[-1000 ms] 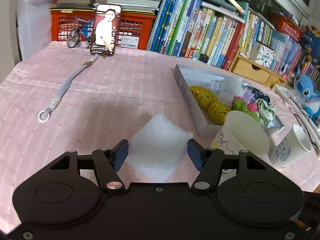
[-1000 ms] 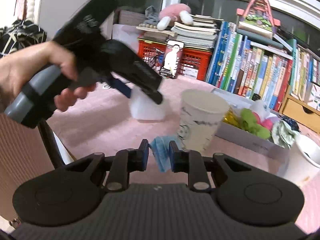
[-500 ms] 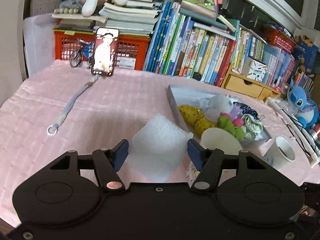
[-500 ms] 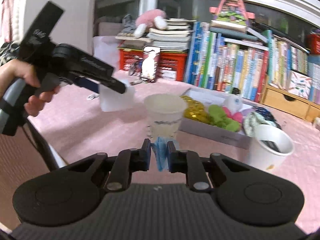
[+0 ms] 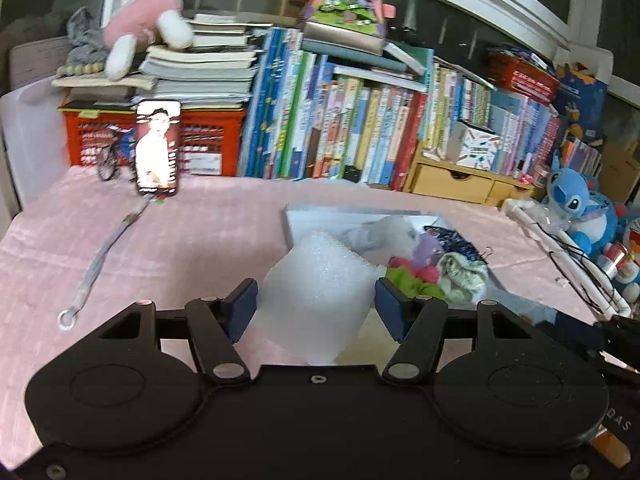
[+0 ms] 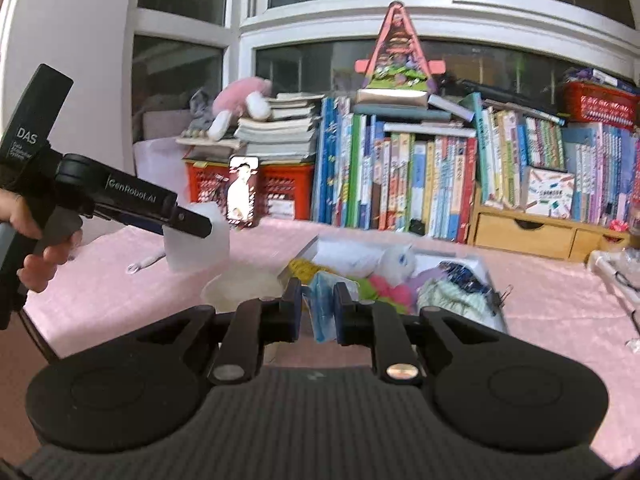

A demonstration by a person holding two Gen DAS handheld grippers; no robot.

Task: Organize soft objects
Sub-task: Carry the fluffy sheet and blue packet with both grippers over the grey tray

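Each camera sits just behind its own fingers and looks forward along them, tilted somewhat down over the pink-covered counter [image 5: 200, 232]. The left wrist view rides close above the counter, with the gray tray [image 5: 304, 220] near ahead and the row of books [image 5: 360, 136] at the back. The right wrist view looks from further right and back, facing the same books [image 6: 420, 184] and tray [image 6: 316, 246], and takes in the left gripper [image 6: 200, 226] at its left edge. Both also share the phone [image 5: 158, 148] and the red crate [image 5: 208, 140].
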